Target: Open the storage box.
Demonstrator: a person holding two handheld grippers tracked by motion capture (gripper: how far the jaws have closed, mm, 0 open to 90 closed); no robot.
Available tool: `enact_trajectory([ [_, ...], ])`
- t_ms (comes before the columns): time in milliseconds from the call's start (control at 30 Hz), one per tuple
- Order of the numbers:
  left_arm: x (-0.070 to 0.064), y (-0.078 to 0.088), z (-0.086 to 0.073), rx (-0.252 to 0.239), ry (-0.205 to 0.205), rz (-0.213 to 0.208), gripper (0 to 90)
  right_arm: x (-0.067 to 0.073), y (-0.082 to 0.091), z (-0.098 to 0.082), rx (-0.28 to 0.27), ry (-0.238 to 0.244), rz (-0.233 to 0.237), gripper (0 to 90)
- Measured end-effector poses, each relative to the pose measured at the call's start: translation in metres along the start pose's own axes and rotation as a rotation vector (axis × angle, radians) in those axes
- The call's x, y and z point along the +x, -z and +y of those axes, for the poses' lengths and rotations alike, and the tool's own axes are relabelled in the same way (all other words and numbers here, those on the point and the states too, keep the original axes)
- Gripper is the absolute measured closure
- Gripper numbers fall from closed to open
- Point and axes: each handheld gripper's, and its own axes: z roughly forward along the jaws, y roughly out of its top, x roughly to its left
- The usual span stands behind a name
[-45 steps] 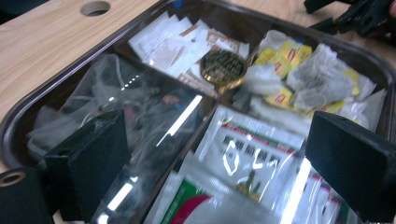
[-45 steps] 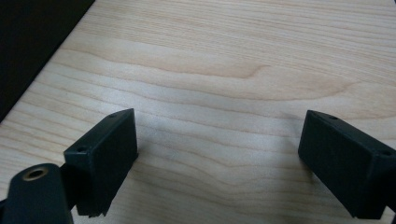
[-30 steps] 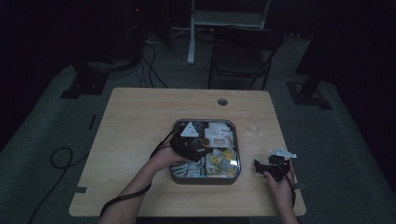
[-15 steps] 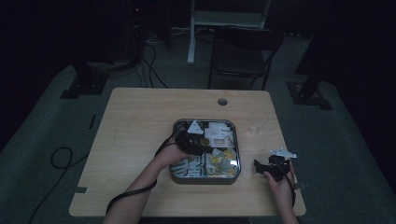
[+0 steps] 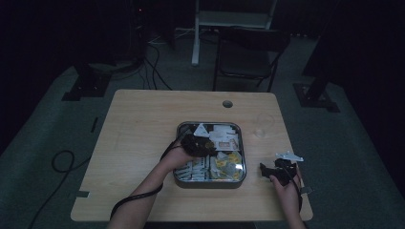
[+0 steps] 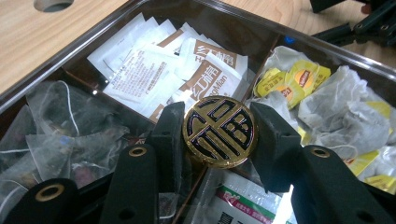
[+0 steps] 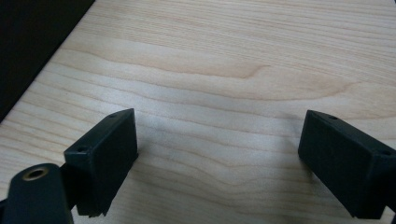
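Observation:
A square metal tea box [image 5: 183, 180] sits mid-table under a clear lid. At the lid's centre is a round gold knob [image 6: 219, 131] with a black pattern. My left gripper [image 6: 218, 122] is shut on that knob, one jaw pressed to each side; in the high view the left gripper [image 5: 198, 143] is over the box's middle. Under the lid lie white sachets [image 6: 149, 70], yellow-tagged tea bags [image 6: 299, 79] and mesh tea bags [image 6: 56, 121]. My right gripper [image 7: 219, 140] stands open, low over bare wood, with nothing between its jaws; the right gripper [image 5: 276, 170] is right of the box.
A cable hole [image 5: 228, 103] lies near the table's far edge, and a faint clear glass [image 5: 263, 125] stands right of the box. The table's left half [image 5: 133, 138] is bare wood. A chair [image 5: 248, 52] stands beyond the table.
My left gripper has shifted slightly right and away over the box. The right gripper has stayed where it was.

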Motion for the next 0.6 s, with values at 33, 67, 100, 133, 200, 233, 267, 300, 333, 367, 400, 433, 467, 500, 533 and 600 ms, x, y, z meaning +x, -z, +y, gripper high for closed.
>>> enact_trajectory([
  [33,0.0000,0.0000,0.0000,0.000,0.000,0.000,58.8,0.0000,0.0000,0.0000,0.000,0.000,0.000,11.4],
  [67,-0.0003,0.0000,-0.0002,-0.001,-0.006,0.003,58.9,0.0002,0.0000,0.0000,0.000,-0.003,0.000,11.4],
  [100,-0.0010,-0.0001,-0.0001,-0.001,-0.011,0.008,59.0,0.0002,0.0000,0.0000,0.001,-0.003,0.000,11.4],
  [133,-0.0010,-0.0001,-0.0001,-0.001,-0.011,0.008,59.1,0.0002,0.0000,0.0000,0.001,-0.003,0.000,11.4],
  [200,-0.0014,0.0003,0.0006,0.005,-0.010,0.011,59.3,0.0002,0.0000,0.0000,0.001,-0.002,0.000,11.4],
  [233,-0.0016,0.0004,0.0009,0.005,-0.010,0.014,59.3,0.0002,0.0000,0.0000,0.001,-0.002,0.000,11.4],
  [267,-0.0012,0.0007,0.0014,0.008,-0.004,0.011,59.4,0.0002,0.0000,0.0000,0.000,-0.003,0.000,11.4],
  [300,-0.0013,0.0012,0.0026,0.014,0.000,0.009,59.4,0.0000,0.0000,0.0000,0.000,0.000,0.000,11.4],
  [333,-0.0013,0.0012,0.0026,0.014,0.000,0.009,59.5,0.0000,0.0000,0.0000,0.000,0.000,0.000,11.4],
  [367,-0.0017,0.0019,0.0037,0.022,-0.006,0.009,59.5,0.0001,0.0000,0.0000,0.001,-0.001,0.000,11.4],
  [400,-0.0017,0.0024,0.0042,0.026,-0.008,0.008,59.5,0.0001,0.0000,0.0000,0.001,-0.001,0.000,11.4],
  [433,-0.0016,0.0030,0.0049,0.027,-0.002,0.010,59.5,0.0001,0.0000,0.0000,0.001,-0.001,0.000,11.4],
  [467,-0.0014,0.0034,0.0058,0.030,-0.005,0.007,59.5,0.0000,0.0000,0.0000,0.000,-0.001,0.000,11.4],
  [500,-0.0016,0.0043,0.0064,0.031,-0.010,0.012,59.5,-0.0001,-0.0001,0.0000,-0.001,0.002,0.000,11.4],
  [533,-0.0014,0.0058,0.0078,0.032,-0.010,0.017,59.6,-0.0001,-0.0001,0.0000,-0.001,0.002,0.000,11.4],
  [600,-0.0011,0.0068,0.0082,0.028,-0.005,0.022,59.5,0.0000,0.0000,0.0000,0.000,0.000,0.000,11.4],
])
